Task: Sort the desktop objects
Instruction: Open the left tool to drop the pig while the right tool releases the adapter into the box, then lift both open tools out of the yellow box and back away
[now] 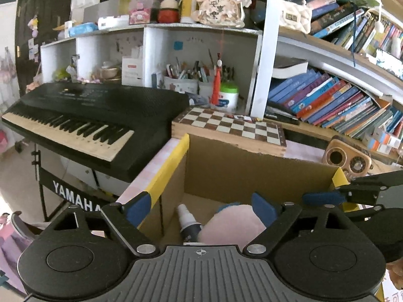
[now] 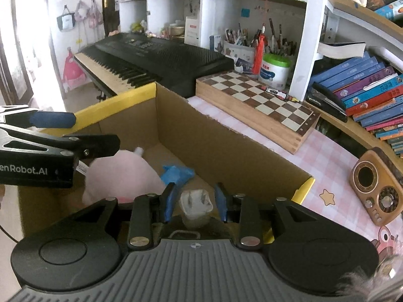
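An open cardboard box (image 1: 252,176) with yellow tape on its rim stands on the pink checked desk. Inside lie a pink plush (image 1: 231,224), a small spray bottle (image 1: 187,224) and a crumpled blue item (image 2: 177,173). My left gripper (image 1: 201,209) hangs open over the box's left side, with the plush and the bottle below its wide jaws and nothing gripped. My right gripper (image 2: 196,201) is over the box's near edge. A white plug adapter (image 2: 196,203) sits between its fingers with a thin gap on each side. Each gripper shows in the other's view: the left (image 2: 83,133), the right (image 1: 337,188).
A chessboard box (image 2: 254,105) lies just behind the cardboard box (image 2: 214,146). A black keyboard (image 1: 88,115) stands to the left and a wooden retro radio (image 2: 375,186) on the desk to the right. Shelves of books (image 1: 327,100) and pen holders (image 1: 181,78) fill the back.
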Demonstrator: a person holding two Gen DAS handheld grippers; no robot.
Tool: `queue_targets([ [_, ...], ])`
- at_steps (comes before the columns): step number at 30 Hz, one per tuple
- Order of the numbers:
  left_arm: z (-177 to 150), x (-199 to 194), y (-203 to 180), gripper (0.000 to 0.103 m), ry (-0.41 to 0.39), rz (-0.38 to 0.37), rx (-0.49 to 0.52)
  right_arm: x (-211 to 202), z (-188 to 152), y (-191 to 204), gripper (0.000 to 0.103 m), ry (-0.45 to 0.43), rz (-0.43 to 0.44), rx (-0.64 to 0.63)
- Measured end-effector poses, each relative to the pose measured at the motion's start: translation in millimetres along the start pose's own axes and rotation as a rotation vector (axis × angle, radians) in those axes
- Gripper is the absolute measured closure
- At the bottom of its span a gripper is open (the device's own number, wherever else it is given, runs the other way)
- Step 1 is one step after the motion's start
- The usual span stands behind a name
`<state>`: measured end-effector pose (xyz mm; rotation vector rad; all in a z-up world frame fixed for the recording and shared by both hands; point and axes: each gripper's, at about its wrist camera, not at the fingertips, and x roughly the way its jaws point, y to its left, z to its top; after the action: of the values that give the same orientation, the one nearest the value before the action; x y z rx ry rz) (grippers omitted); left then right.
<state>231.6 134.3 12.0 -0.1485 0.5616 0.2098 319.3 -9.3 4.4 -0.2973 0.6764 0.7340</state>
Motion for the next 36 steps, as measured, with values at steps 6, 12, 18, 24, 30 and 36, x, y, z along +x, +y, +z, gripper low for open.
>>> queue_targets([
  [6, 0, -16, -1, 0.009, -0.040, -0.031, -0.001, -17, 1, 6, 0.062, -0.043, -0.014, 0.016],
  [12, 0, -37, -3, 0.009, -0.081, -0.061, 0.005, -37, -1, 13, 0.062, -0.082, -0.038, 0.043],
  [18, -4, -64, -3, 0.007, -0.115, -0.090, 0.012, -62, -10, 18, 0.060, -0.128, -0.082, 0.095],
  [24, -14, -92, 0, 0.004, -0.136, -0.118, 0.011, -95, -29, 25, 0.060, -0.163, -0.136, 0.162],
  [30, -30, -120, 1, 0.000, -0.143, -0.164, 0.017, -130, -54, 38, 0.056, -0.189, -0.205, 0.217],
  [36, -51, -142, 2, 0.000, -0.119, -0.198, 0.044, -157, -82, 60, 0.055, -0.187, -0.257, 0.261],
])
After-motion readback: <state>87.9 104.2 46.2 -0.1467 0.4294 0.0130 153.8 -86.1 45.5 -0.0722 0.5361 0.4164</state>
